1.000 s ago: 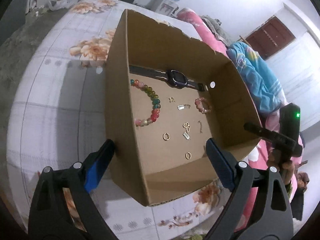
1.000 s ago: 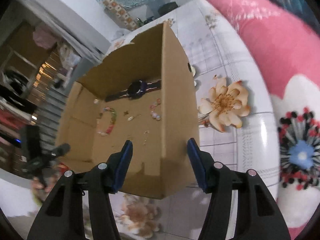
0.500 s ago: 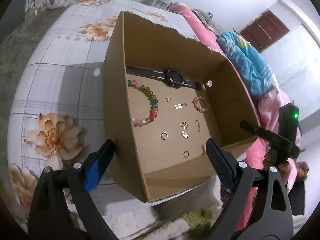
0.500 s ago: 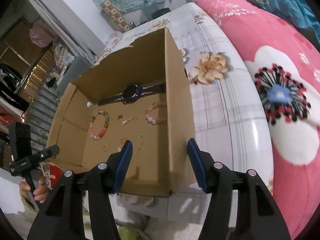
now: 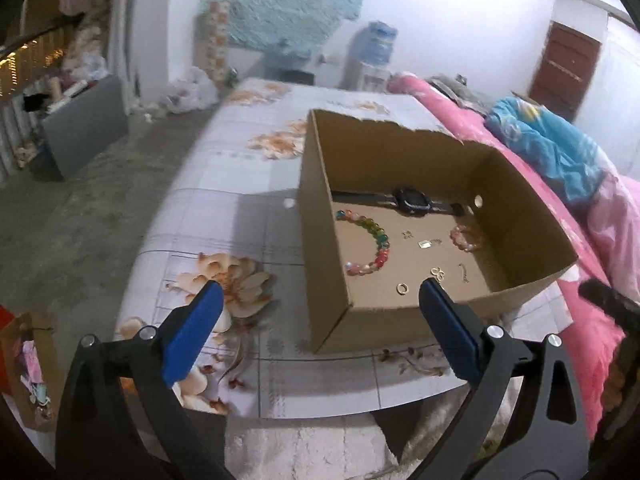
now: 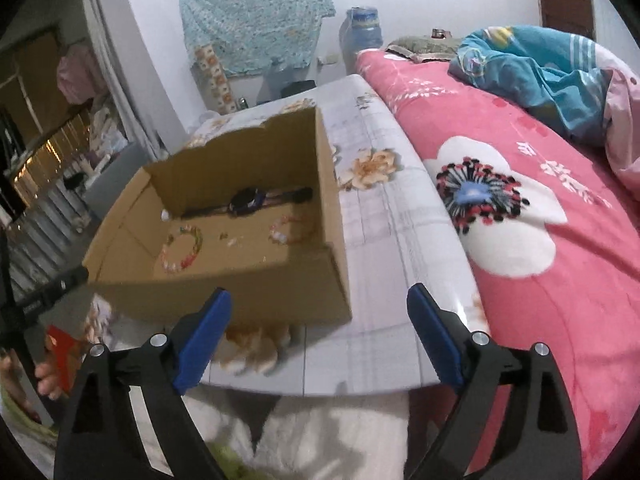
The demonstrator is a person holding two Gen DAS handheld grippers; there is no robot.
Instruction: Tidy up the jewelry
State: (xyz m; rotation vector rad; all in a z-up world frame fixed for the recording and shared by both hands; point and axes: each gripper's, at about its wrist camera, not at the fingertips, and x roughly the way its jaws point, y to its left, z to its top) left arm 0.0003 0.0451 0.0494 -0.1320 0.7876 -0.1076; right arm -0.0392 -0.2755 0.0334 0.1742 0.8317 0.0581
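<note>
left gripper (image 5: 318, 302): spread, nothing held, jaws just widened | right gripper (image 6: 318, 306): spread, nothing held, jaws just widened | box (image 5: 320, 216): 1 o'clock, watch (image 5: 410, 200) inside

Your cardboard box (image 6: 224, 284) smears with motion blur along its near wall in the right wrist view, and that wall hides the front strip of the floor inside. The small gold pieces (image 5: 436, 272) in the left wrist view are too tiny to name; perhaps rings and charms. The blue pad of your left gripper (image 5: 318, 300) covers one of them. The watch (image 5: 410, 200) strap runs into shadow under the far wall. A hand (image 6: 48, 380) is cut off at the left edge.
</note>
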